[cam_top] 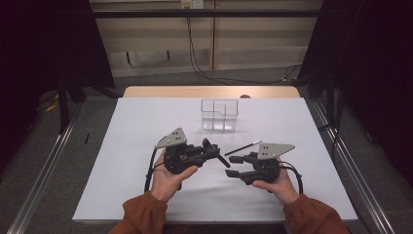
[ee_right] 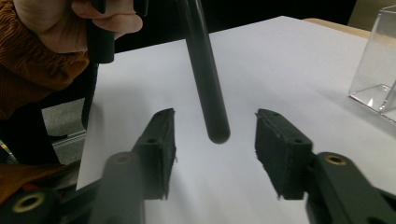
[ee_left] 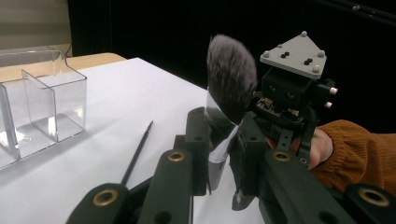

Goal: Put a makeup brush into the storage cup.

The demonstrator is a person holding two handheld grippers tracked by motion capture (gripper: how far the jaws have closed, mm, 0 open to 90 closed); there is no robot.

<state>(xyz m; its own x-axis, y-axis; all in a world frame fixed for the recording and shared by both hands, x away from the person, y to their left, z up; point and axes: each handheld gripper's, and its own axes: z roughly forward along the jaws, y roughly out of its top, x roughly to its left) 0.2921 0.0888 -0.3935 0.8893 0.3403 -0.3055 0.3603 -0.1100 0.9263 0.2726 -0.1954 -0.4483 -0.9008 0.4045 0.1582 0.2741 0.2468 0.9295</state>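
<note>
Near the centre of the high view, the left gripper [cam_top: 214, 150] is clamped on a makeup brush [ee_left: 229, 88] at its silver ferrule, bristles up, handle slanting toward the right gripper [cam_top: 232, 166]. That gripper's jaws stand apart on either side of the handle's tip, not touching it. A thin dark pencil [cam_top: 243, 147] lies on the white counter [cam_top: 146, 126], near a clear divided box [cam_top: 219, 115] above centre.

No readable text, no labels, no brands, no numbers — anywhere (signs included), on any surface
</note>
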